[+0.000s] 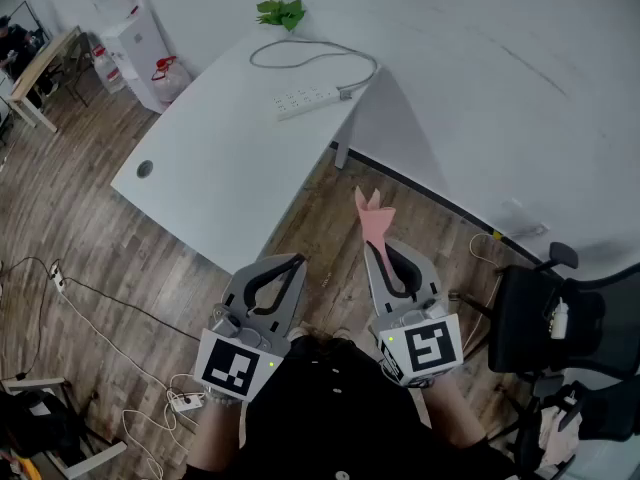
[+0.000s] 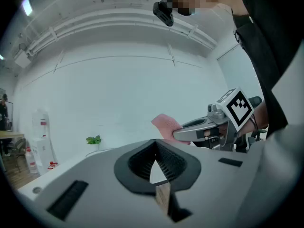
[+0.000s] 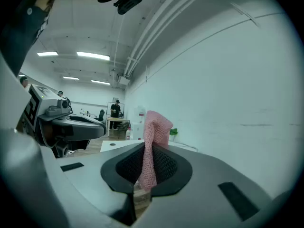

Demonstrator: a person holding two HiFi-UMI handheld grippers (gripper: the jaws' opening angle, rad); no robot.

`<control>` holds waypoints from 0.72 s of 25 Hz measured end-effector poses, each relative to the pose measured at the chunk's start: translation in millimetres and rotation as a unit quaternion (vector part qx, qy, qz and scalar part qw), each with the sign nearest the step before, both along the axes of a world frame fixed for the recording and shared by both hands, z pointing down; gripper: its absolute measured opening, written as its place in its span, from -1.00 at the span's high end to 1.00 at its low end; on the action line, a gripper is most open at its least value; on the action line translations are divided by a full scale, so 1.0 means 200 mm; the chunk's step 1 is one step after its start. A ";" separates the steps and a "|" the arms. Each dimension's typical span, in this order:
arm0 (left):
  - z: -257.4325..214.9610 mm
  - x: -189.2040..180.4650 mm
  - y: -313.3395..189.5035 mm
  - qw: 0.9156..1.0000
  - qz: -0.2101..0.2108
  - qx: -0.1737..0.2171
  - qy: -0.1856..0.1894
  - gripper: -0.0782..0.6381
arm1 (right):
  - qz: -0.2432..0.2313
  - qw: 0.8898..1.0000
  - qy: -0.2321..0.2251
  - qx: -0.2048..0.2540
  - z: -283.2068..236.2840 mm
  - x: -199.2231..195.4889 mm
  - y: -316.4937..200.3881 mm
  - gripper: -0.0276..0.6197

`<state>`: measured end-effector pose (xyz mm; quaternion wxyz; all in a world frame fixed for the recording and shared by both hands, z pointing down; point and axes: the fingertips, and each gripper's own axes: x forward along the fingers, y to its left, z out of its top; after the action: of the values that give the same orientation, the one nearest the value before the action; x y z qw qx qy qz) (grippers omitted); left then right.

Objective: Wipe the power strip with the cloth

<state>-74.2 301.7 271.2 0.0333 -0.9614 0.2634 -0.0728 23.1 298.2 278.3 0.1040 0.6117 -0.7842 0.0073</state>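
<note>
A white power strip (image 1: 307, 100) lies near the far right edge of the white table (image 1: 220, 168), its grey cable (image 1: 310, 56) looping behind it. My right gripper (image 1: 383, 245) is held over the floor, well short of the table, shut on a pink cloth (image 1: 373, 216) that sticks up past its tips; the cloth (image 3: 153, 141) stands between the jaws in the right gripper view. My left gripper (image 1: 295, 261) hangs beside it, shut with nothing in it. In the left gripper view the right gripper (image 2: 178, 135) and the cloth (image 2: 165, 124) show at the right.
A small green plant (image 1: 282, 12) sits at the table's far corner. A black office chair (image 1: 555, 318) stands at the right. Cables and a floor power strip (image 1: 185, 401) lie at the lower left. A water dispenser (image 1: 128, 38) and a wooden desk (image 1: 35, 73) stand at the far left.
</note>
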 end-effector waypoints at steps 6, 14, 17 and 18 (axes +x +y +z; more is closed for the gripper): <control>0.00 0.00 -0.02 1.000 0.005 0.006 0.002 0.74 | 0.000 1.000 0.002 0.003 0.00 -0.01 -0.01 0.75; 0.00 0.00 -0.03 1.000 0.011 0.005 0.004 0.74 | 0.008 1.000 0.004 0.001 0.01 -0.01 -0.01 0.75; 0.01 0.00 -0.04 1.000 0.014 0.005 0.004 0.74 | 0.014 1.000 -0.002 -0.001 0.02 0.00 -0.01 0.75; 0.01 0.00 -0.05 1.000 0.015 0.004 0.005 0.74 | 0.018 1.000 -0.004 -0.004 0.02 0.00 -0.02 0.75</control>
<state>-74.1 292.6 273.3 0.0370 -0.9653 0.2497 -0.0665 23.8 294.8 282.8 0.1027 0.6251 -0.7736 0.0147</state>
